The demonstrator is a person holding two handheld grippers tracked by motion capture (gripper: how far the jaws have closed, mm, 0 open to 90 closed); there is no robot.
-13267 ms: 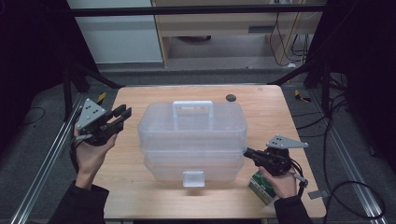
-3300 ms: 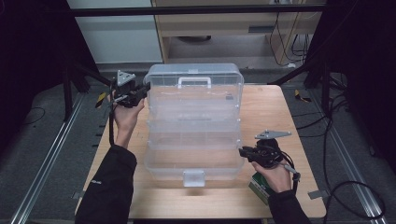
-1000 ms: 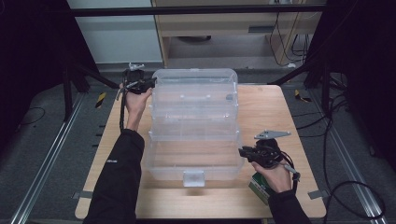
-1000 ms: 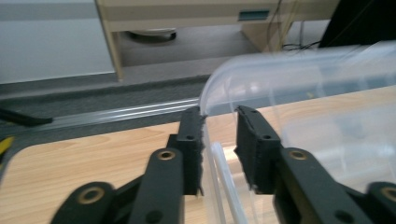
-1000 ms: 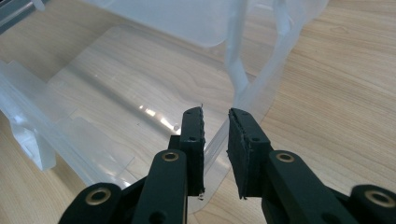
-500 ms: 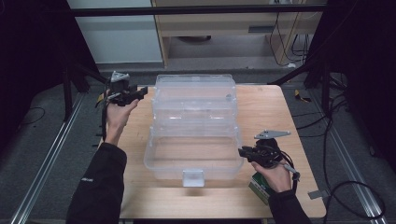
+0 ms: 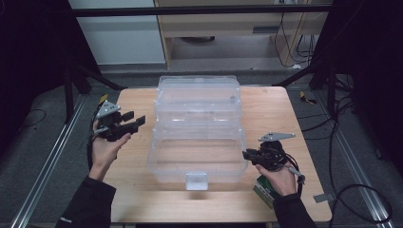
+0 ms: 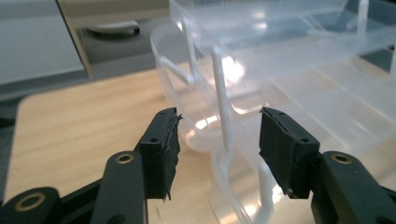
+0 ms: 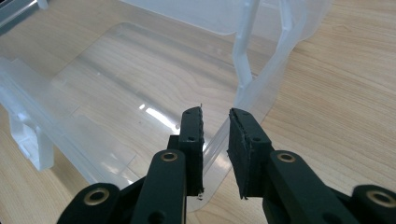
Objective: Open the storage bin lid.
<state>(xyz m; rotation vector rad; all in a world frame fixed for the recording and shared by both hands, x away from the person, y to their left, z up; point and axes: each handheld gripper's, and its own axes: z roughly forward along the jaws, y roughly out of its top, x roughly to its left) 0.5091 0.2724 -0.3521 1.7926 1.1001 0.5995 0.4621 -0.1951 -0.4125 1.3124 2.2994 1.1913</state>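
A clear plastic tiered box (image 7: pixel 197 128) is lying fanned open at the centre of the frame on the wooden table (image 7: pixel 285 118), its long axis running from the frame's top down to the bottom, latch tab pointing at the lower edge. The left gripper (image 7: pixel 133 122), at middle left, has just been opening its jaws; they are standing wide and empty beside the box. The right gripper (image 7: pixel 247 154), at lower right, is pinching the bottom tray's rim with narrow jaws.
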